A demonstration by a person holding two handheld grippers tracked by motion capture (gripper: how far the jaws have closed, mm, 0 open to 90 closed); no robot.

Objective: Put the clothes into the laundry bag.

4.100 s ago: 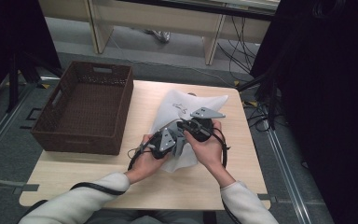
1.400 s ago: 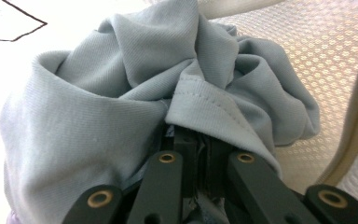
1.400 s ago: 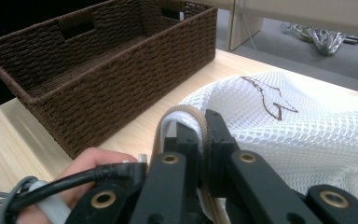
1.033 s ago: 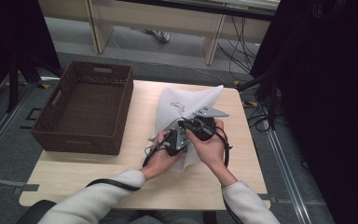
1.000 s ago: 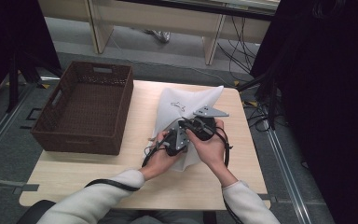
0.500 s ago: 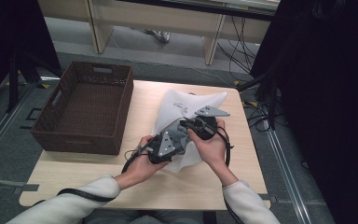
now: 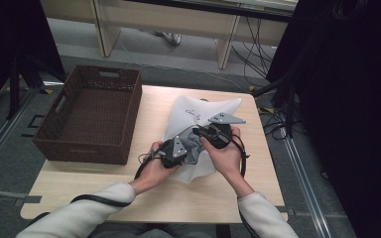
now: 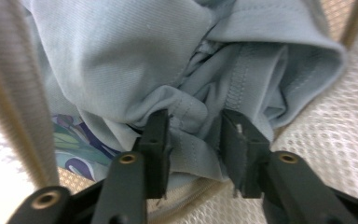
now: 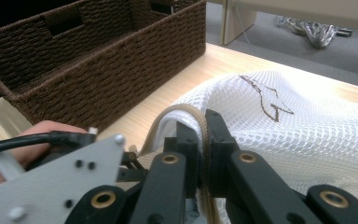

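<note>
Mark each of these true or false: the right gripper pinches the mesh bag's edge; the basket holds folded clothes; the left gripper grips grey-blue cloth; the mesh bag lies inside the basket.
1. The right gripper pinches the tan edge of the white mesh bag. True.
2. The wicker basket holds folded clothes. False: it is empty.
3. The left gripper grips the grey-blue garment. True.
4. The mesh bag lies inside the basket. False: it lies on the table, beside the basket.

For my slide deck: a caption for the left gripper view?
Left gripper pinching a fold of grey garment inside the white mesh bag.
</note>
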